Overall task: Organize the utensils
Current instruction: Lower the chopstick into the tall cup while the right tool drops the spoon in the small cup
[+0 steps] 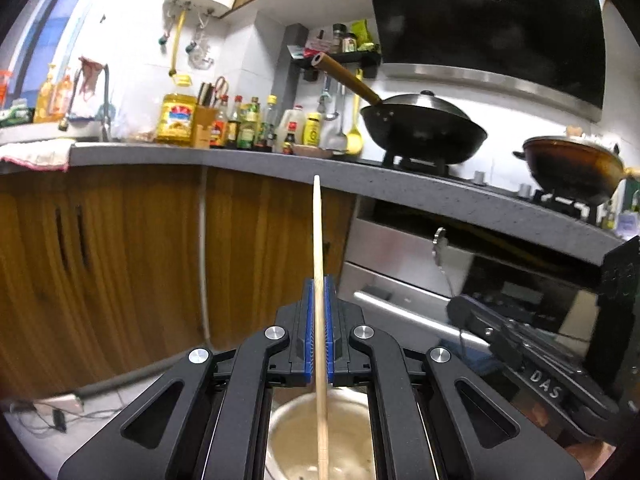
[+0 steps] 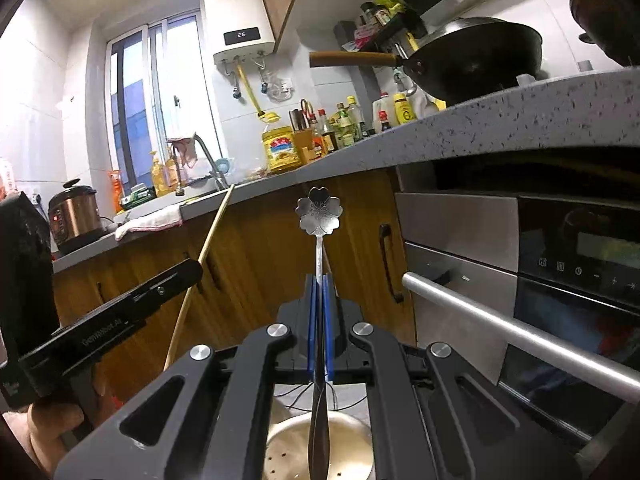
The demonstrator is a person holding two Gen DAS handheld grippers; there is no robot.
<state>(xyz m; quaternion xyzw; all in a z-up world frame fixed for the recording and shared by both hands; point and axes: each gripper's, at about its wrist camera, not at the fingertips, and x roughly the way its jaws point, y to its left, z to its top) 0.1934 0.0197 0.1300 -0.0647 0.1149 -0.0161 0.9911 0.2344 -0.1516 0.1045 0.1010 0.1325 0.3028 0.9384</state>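
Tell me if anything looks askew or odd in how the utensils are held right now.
Nothing damaged or spilled. The left hand-held gripper clamps a single wooden chopstick, no pair in sight. The right hand-held gripper holds a metal spoon by mid-handle, its flower-shaped end up and bowl down, over a metal container.

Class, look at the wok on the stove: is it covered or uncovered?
Covered. A domed metal lid with a dark knob sits on the black wok.

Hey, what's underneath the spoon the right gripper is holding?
Below the spoon, clamped in the right gripper, sits a pale round container with small holes in its bottom. The gripper's frame covers most of its rim and sides, so whether other utensils lie inside cannot be seen.
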